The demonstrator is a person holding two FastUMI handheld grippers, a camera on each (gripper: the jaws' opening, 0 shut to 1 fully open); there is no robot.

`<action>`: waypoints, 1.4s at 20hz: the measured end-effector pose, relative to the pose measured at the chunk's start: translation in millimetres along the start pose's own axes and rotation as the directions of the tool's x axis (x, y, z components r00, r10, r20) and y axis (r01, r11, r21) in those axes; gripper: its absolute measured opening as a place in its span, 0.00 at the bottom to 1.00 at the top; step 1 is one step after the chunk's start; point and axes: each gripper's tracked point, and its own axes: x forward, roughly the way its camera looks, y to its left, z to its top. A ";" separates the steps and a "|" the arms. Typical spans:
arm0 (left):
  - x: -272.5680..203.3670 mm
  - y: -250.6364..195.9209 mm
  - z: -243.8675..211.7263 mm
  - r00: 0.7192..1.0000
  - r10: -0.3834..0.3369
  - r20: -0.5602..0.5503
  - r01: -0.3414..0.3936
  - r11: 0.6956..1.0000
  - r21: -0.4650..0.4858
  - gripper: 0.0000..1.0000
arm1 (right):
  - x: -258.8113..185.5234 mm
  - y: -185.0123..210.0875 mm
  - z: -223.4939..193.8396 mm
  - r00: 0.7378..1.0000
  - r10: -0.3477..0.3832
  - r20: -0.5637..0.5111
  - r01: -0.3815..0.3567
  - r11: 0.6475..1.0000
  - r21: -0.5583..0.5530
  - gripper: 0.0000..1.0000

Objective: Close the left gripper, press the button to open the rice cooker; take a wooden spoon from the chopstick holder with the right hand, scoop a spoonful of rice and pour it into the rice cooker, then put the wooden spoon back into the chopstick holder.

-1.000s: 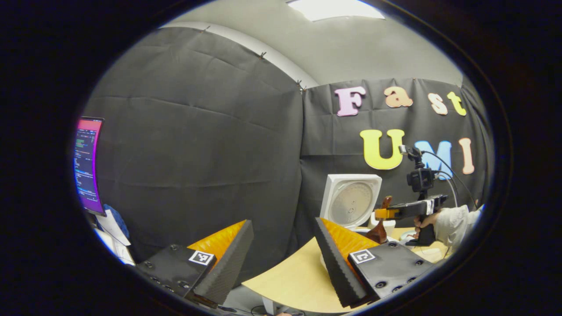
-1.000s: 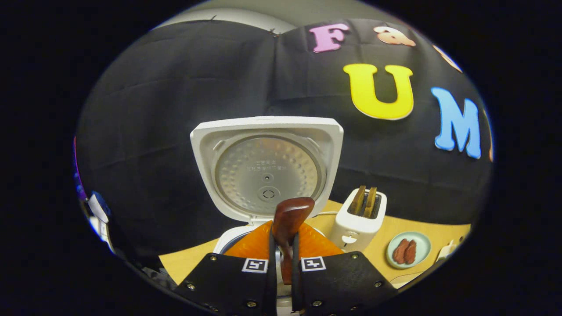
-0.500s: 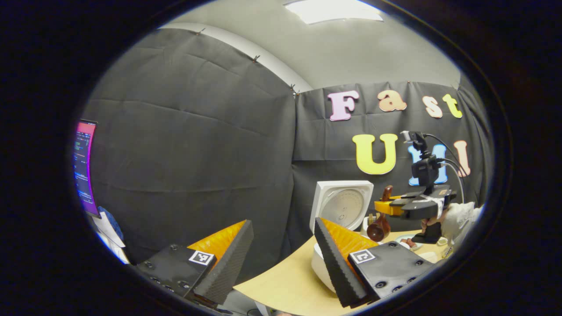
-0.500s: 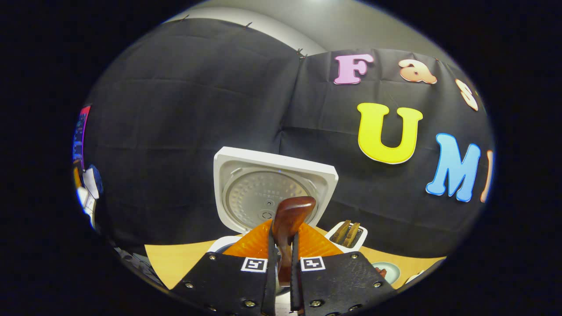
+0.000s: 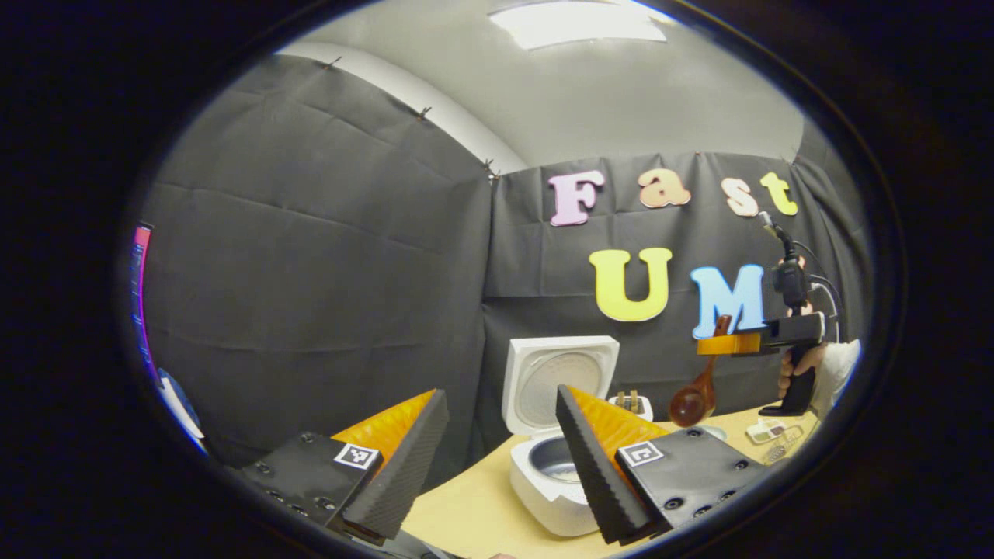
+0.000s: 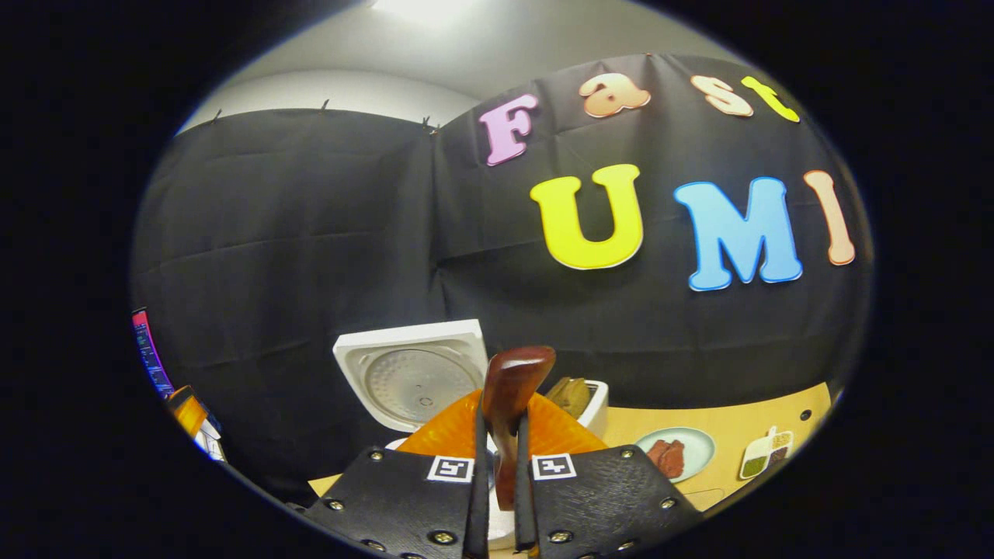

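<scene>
Now the right gripper [image 6: 497,473], at the bottom middle of the right gripper view, squeezes the wooden spoon [image 6: 509,396] tight between both fingers. Behind it, left of center, the rice cooker [image 6: 411,373] stands open. The left gripper [image 5: 497,458] has its fingers spread apart, holding nothing.

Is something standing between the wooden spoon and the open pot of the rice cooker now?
Nothing visible does. In the left gripper view the wooden spoon, held in the right tongs, hangs in open air to the right of the rice cooker. Its lid stands up, and a toaster sits behind.
</scene>
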 end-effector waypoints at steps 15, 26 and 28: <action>20.7 -133.6 21.6 0.983 -0.180 0.032 0.180 0.984 -0.007 0.98 | -127.5 -220.8 -34.9 0.920 -0.390 -0.030 0.391 0.916 0.085 0.13; 8.8 -163.9 28.5 0.984 -0.177 0.020 0.176 0.983 0.048 0.97 | -164.0 -315.2 -122.7 0.832 -0.536 -0.145 0.552 0.826 0.112 0.13; 6.5 -162.7 30.4 0.986 -0.166 0.017 0.165 0.985 0.058 0.96 | -165.2 -324.1 -137.3 0.822 -0.543 -0.171 0.565 0.816 0.124 0.13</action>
